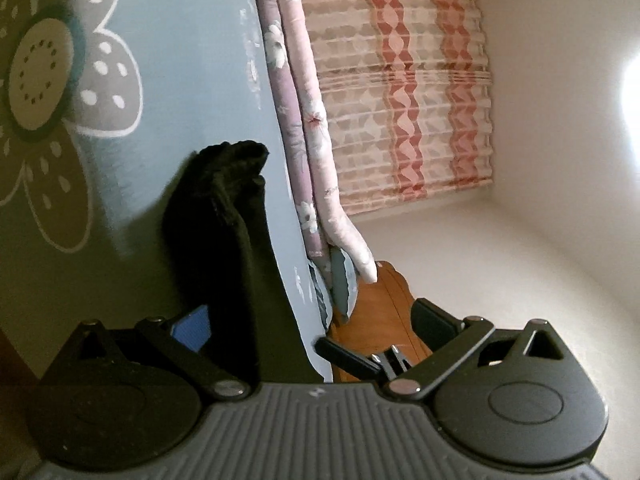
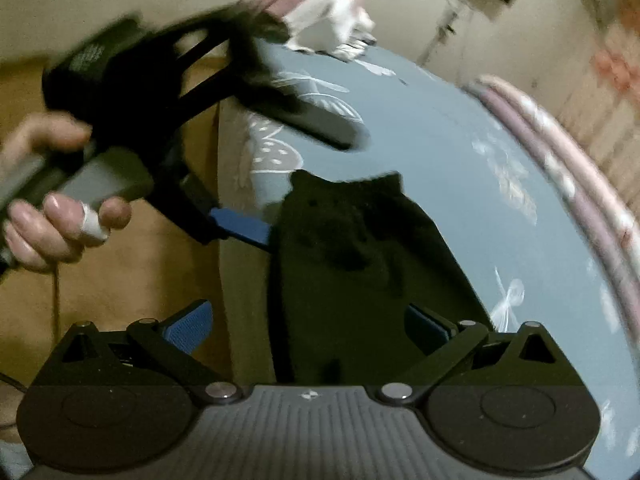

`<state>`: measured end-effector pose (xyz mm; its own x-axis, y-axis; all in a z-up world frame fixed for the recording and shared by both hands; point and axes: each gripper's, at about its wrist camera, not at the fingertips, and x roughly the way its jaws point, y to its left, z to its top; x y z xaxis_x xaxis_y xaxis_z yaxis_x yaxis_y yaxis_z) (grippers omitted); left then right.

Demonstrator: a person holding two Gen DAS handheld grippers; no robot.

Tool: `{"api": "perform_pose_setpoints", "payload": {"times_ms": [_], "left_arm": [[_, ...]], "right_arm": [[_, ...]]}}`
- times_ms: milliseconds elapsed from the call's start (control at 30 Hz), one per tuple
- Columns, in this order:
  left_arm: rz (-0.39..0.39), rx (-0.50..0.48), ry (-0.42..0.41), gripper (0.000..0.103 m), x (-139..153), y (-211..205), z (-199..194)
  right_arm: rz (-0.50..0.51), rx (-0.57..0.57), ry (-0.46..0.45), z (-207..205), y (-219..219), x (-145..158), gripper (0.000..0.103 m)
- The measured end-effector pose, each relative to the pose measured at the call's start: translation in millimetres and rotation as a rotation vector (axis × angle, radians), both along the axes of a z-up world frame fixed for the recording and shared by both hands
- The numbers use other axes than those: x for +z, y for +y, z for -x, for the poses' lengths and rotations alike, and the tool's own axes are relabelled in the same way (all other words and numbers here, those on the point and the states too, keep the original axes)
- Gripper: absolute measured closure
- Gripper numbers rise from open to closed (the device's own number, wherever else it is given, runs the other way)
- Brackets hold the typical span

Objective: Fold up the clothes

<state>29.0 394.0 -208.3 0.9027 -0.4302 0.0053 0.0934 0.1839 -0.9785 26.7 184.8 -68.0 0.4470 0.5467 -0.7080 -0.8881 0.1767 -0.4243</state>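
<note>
Black garment (image 2: 352, 264) lies lengthwise on blue bedsheet (image 2: 432, 152), flat.

Matt black cloth garment (image 2: 352, 248), seemingly fleecy

This is a bedroom in a home. A bed has a blue sheet (image 1: 192, 92) with big white flowers drawn on it. Rolled pink flowery bedding (image 1: 304, 128) lies along its edge. A pink and cream curtain (image 1: 404, 92) hangs on the plain wall (image 1: 552, 120). The bed frame (image 1: 376, 312) is brown wood.
</note>
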Motion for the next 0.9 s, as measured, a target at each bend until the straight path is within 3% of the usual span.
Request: {"api": "perform_pose_setpoints", "payload": {"times_ms": [133,267,367,433,700,900], "left_arm": [[0.006,-0.012,-0.024,0.003,-2.3,4.9,6.2],[-0.006,-0.024,-0.028,0.003,-0.6,5.3,9.1],[-0.002,-0.024,-0.027,0.003,0.0,4.4,9.2],[-0.001,-0.019,-0.019,0.002,0.8,3.5,6.8],[-0.003,-0.028,-0.006,0.002,4.8,-7.4,1.7],[-0.023,-0.030,0.039,0.002,10.5,-7.1,-16.4]], "right_arm": [[0.084,0.020,-0.117,16.0,15.7,-24.8,0.021],[0.109,-0.028,-0.211,22.6,22.2,-38.1,0.053],[0.084,-0.055,-0.212,21.3,20.2,-34.8,0.065],[0.065,-0.071,-0.210,20.5,19.7,-29.4,0.090],[-0.004,-0.122,-0.136,6.6,14.3,-7.4,0.094],[-0.025,-0.113,-0.130,8.5,13.2,-2.5,0.094]]}}
